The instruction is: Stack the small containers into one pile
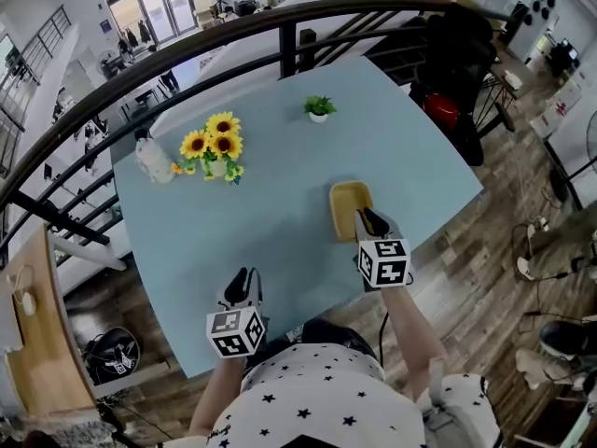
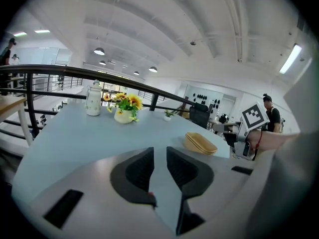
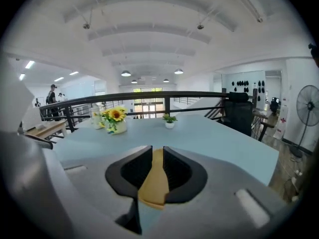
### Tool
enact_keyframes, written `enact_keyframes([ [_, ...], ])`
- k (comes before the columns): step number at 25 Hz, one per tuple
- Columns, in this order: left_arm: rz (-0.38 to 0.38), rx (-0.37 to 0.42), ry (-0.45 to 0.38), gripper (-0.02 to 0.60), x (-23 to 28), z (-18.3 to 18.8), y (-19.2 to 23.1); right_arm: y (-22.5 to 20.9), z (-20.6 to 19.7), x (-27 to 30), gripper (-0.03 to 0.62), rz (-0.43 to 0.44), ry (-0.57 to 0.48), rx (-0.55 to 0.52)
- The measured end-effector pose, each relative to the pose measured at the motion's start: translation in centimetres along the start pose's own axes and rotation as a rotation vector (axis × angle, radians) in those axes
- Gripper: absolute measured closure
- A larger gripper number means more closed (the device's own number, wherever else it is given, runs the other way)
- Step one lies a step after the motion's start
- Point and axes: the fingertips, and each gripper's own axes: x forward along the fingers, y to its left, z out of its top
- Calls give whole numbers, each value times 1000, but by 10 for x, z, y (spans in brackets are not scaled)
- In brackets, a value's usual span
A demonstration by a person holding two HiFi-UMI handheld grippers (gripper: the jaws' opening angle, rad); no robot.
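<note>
Head view: 1 pile of shallow yellow rectangular plastic containers (image 1: 347, 203) is seen lying on the pale blue bench (image 1: 280, 236), right of its middle. At least 3 nested rims can be counted in the left gripper view, where the pile sits to the right beyond the jaws.

2 grippers are held over the bench's near edge, each carrying 1 cube with black-and-white square markers. The right gripper (image 1: 371, 218) is placed at the pile's near end. Its jaws are parted slightly, with yellow container showing in the narrow gap but not clamped. The left gripper (image 1: 246, 280) is well apart from the pile, with its jaws a little open and only bare bench seen between them.

Farther back, 1 cream vase holding 3 sunflowers (image 1: 216, 144), 1 white lidded jar (image 1: 154, 160) and 1 small green plant in a white pot (image 1: 319, 107) are set.
</note>
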Motion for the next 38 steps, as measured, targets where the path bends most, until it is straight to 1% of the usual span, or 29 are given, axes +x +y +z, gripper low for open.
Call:
enact_keyframes([
  [4, 13, -7, -20, 515, -13, -1, -12, 24, 10, -29, 539, 85, -48, -23],
  [5, 19, -8, -25, 520, -18, -2, -16, 29, 12, -36, 551, 102, -56, -33],
  [8, 41, -9, -40, 534, -32, -7, -26, 43, 11, -58, 554, 156, -70, -68],
  [14, 83, -24, -62, 554, -61, -22, -53, 59, -5, -103, 586, 259, -65, -85],
  [21, 117, -32, -94, 563, -96, -51, -94, 63, -30, -162, 588, 367, -80, -98],
  [27, 131, -45, -112, 563, -129, -79, -135, 60, -54, -214, 588, 419, -91, -109],
  [32, 131, -47, -124, 563, -151, -106, -169, 56, -73, -256, 588, 446, -121, -134],
  [38, 122, -48, -127, 563, -175, -127, -197, 61, -89, -296, 588, 474, -139, -152],
])
